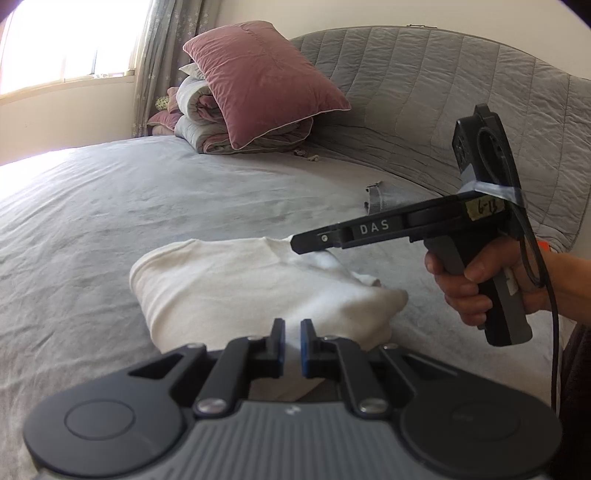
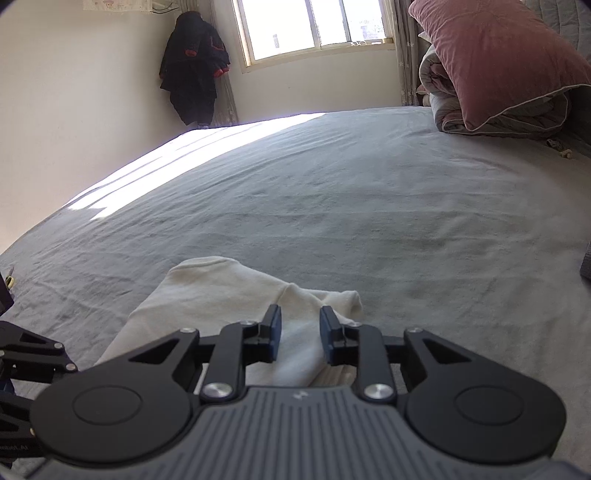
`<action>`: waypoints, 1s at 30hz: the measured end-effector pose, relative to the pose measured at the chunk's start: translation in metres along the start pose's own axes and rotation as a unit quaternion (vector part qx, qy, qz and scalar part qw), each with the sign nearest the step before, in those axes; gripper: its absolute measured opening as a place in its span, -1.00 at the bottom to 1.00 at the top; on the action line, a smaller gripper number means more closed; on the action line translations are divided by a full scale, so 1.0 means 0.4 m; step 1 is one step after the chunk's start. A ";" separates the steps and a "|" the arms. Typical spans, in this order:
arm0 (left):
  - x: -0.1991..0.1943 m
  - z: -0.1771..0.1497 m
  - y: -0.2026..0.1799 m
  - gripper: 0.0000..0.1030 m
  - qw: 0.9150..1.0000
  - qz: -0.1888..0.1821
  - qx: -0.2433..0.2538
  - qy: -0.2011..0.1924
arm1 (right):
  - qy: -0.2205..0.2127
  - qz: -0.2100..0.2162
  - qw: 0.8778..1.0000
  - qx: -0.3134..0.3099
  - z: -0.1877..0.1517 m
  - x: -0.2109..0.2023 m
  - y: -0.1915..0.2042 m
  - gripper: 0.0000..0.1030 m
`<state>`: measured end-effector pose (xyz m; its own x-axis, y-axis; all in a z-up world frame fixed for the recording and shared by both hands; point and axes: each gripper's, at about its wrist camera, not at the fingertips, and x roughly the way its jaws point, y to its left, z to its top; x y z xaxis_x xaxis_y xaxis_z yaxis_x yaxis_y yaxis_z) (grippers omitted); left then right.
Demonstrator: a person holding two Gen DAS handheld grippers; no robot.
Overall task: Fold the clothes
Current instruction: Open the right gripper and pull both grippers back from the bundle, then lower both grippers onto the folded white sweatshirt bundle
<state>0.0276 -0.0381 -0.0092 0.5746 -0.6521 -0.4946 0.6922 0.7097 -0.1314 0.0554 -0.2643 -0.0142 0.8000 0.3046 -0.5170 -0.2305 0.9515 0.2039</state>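
Note:
A cream-white garment [image 1: 229, 280] [image 2: 207, 291] lies in a bulky fold on the grey bed sheet [image 1: 110, 206]. My left gripper [image 1: 292, 334] has its blue pads nearly together, and the near end of the garment fills the narrow gap. My right gripper [image 2: 300, 325] holds a ridge of the same cloth between its pads, which stand a little wider apart. In the left wrist view the right gripper [image 1: 295, 246] comes in from the right, its tip at the garment's far right edge. A person's hand [image 1: 469, 288] grips its handle.
A pink pillow [image 1: 266, 85] [image 2: 495, 55] rests on a folded quilt [image 1: 199, 125] at the head of the bed, beside the grey quilted headboard cover [image 1: 424, 92]. A small grey cloth item [image 1: 376, 197] lies behind the garment. A dark coat [image 2: 192, 66] hangs in the corner by the window [image 2: 314, 26].

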 end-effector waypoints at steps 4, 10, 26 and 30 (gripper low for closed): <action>-0.026 0.002 0.014 -0.86 1.000 0.011 0.001 -0.008 | -0.010 0.023 1.000 -0.004 -0.009 -0.053 0.013 -0.46; -0.033 -0.003 0.017 -0.86 1.000 0.008 -0.002 -0.008 | -0.006 0.060 0.997 -0.044 -0.045 -0.101 0.077 -0.46; -0.007 -0.061 -0.008 -0.81 0.998 -0.031 0.021 0.049 | 0.040 0.027 0.979 -0.197 -0.151 -0.134 0.100 -0.60; -0.020 -0.051 -0.011 -0.77 0.998 -0.034 0.020 0.058 | 0.041 0.023 0.980 -0.195 -0.146 -0.164 0.092 -0.50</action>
<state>0.0111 -0.0303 -0.0221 0.4724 -0.6614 -0.5826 0.7458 0.6522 -0.1357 -0.0379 -0.2469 -0.0210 0.7404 0.3340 -0.5834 -0.4719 0.8763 -0.0972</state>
